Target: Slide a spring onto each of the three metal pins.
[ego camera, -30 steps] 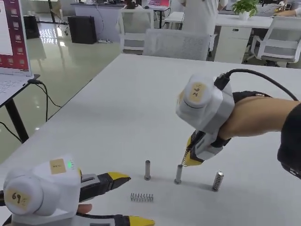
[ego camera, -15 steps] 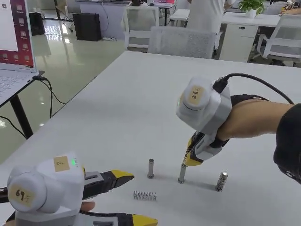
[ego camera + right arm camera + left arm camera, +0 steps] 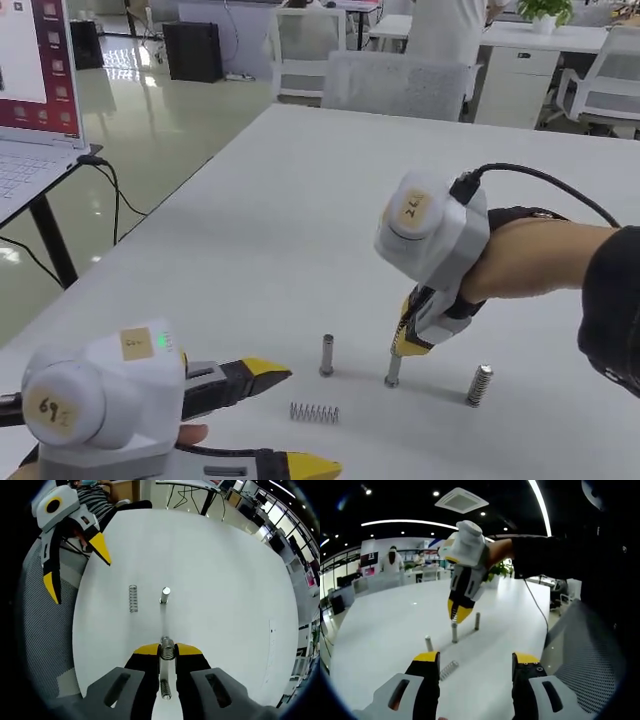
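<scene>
Three short metal pins stand in a row on the white table. The left pin is bare. The right pin wears a spring. My right gripper is shut on a spring and holds it upright just above the middle pin, with the spring's lower end at the pin's top. A loose spring lies flat in front of the pins. My left gripper hovers open near the table's front edge, its yellow tips either side of that loose spring.
A laptop sits on a side desk at the far left. Office chairs and desks stand beyond the table's far edge, with a person behind them. A black cable trails from my right gripper.
The head camera has shifted. My right gripper has brought its spring a little closer over the middle pin. The left gripper stays open in about the same place.
</scene>
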`<state>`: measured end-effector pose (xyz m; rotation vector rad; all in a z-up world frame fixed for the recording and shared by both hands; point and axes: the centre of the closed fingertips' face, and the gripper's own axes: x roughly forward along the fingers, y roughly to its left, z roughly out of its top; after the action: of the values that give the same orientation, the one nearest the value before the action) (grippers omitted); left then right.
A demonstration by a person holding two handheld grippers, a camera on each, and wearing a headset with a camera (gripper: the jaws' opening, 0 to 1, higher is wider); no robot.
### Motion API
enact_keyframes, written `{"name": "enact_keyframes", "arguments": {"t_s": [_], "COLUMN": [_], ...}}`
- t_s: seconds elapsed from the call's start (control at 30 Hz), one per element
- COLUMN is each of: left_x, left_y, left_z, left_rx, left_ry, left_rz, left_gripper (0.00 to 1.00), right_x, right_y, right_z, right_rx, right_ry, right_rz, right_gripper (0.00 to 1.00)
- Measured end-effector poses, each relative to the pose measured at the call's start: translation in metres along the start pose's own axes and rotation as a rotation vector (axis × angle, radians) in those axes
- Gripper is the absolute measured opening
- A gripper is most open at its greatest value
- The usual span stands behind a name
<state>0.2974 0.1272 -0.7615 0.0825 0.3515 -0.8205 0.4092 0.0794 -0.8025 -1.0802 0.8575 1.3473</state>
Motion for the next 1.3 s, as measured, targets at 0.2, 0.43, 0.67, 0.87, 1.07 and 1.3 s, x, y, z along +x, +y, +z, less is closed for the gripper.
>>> {"name": "enact_keyframes", "arguments": {"t_s": [0.2, 0.43, 0.67, 0.87, 1.07, 1.3], "left_x": [0.0, 0.0, 0.0, 0.0, 0.0, 0.0], "left_y": [0.0, 0.001, 0.001, 0.001, 0.001, 0.001], "left_z": [0.0, 0.0, 0.0, 0.0, 0.0, -0.001], "left_rx": [0.0, -0.002, -0.002, 0.0, -0.001, 0.0], "left_ry": [0.001, 0.001, 0.005, 0.008, 0.008, 0.012], "left_rz": [0.0, 0.002, 0.003, 0.003, 0.003, 0.001], "left_gripper": [0.53, 0.52, 0.52, 0.52, 0.52, 0.52], "right_x": [0.007, 0.018, 0.028, 0.035, 0.041, 0.043], "right_y": [-0.001, 0.001, 0.002, 0.003, 0.003, 0.003], "right_z": [-0.003, -0.007, -0.009, -0.012, -0.015, -0.016], "right_rx": [0.014, 0.032, 0.044, 0.049, 0.059, 0.069], "right_ry": [0.009, 0.026, 0.037, 0.049, 0.053, 0.051], "right_rz": [0.012, 0.027, 0.033, 0.034, 0.033, 0.038], "right_gripper": [0.08, 0.08, 0.08, 0.08, 0.08, 0.09]}}
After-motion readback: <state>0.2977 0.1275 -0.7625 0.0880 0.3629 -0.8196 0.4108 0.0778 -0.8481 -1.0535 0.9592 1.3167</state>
